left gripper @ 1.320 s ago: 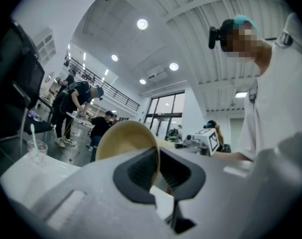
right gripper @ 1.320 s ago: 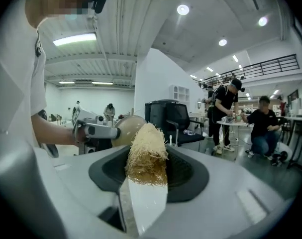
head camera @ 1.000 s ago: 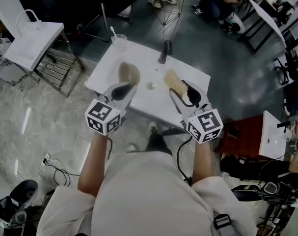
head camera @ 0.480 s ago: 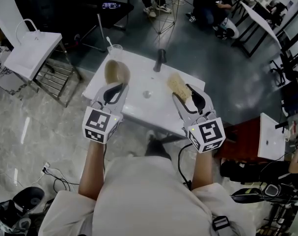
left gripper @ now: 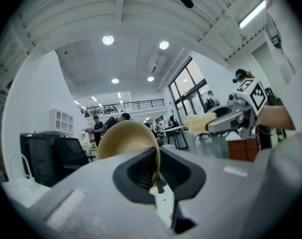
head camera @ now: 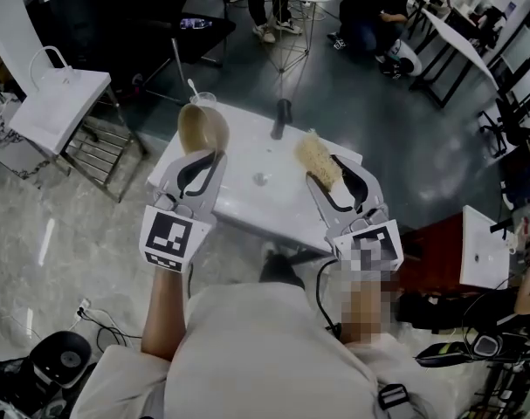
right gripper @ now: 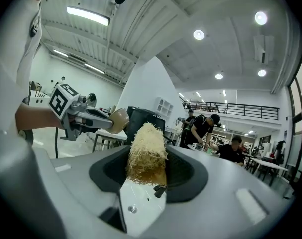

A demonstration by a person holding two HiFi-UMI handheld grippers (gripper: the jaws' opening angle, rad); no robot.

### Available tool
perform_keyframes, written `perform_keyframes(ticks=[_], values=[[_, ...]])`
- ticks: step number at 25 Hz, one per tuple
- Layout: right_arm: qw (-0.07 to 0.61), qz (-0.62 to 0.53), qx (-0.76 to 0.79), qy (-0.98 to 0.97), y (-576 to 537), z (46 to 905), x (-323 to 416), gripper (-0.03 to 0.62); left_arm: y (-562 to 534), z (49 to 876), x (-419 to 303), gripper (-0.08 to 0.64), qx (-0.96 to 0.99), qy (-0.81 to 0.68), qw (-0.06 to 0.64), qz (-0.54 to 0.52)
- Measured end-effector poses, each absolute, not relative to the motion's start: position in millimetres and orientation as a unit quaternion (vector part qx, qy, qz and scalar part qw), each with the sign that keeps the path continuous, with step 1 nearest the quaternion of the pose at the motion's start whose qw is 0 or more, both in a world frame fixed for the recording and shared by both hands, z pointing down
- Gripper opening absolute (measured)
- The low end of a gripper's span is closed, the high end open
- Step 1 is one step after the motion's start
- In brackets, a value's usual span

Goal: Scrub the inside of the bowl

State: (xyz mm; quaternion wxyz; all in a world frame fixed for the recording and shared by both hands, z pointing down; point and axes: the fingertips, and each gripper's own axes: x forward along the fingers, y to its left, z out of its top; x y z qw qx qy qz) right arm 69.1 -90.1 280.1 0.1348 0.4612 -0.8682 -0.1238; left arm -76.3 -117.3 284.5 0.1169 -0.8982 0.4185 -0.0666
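A tan bowl (head camera: 202, 127) hangs in the air over the far left corner of the white table (head camera: 247, 190), its rim pinched by my left gripper (head camera: 214, 154), which is shut on it. The bowl (left gripper: 125, 139) fills the space just ahead of the jaws in the left gripper view. My right gripper (head camera: 320, 178) is shut on a pale straw-coloured fibre scrubber (head camera: 318, 161), lifted above the table's right side. The scrubber (right gripper: 147, 154) stands between the jaws in the right gripper view, and the bowl (right gripper: 118, 119) shows to its left. Bowl and scrubber are well apart.
On the table stand a clear cup with a spoon (head camera: 201, 99) at the far left, a dark upright object (head camera: 281, 118) at the far edge and a small round thing (head camera: 260, 179) in the middle. A white bag (head camera: 53, 96) on a wire rack stands left. People sit beyond.
Both grippers have risen and moved away from me with their loads. The bowl has gone up and left, off the table's middle; the scrubber has lifted slightly forward.
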Motion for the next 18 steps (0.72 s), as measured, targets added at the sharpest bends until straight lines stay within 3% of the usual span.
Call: perform_keyframes(ticks=[18], values=[[0.154,-0.092,0.474,-0.862,-98.0,306.1,82.7,0.193,-121.1,307.2,-57.4,0.014,-0.905,0.401,0.11,-0.092]])
